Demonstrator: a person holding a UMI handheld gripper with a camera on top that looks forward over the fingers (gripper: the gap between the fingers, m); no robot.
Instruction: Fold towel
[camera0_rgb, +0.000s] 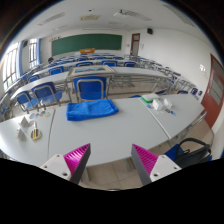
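A blue towel (92, 109) lies bunched on the white table (110, 128), well beyond my fingers near the table's far edge. My gripper (112, 160) is open and empty, held above the near part of the table. Its two magenta pads (78, 158) stand wide apart, with only bare tabletop between them.
A blue chair (89, 89) stands behind the towel. Small white objects (155, 100) lie on the table to the right, and a white item (27, 125) to the left. A dark bag (190, 152) sits at the right. Rows of desks and a green board (87, 44) fill the room beyond.
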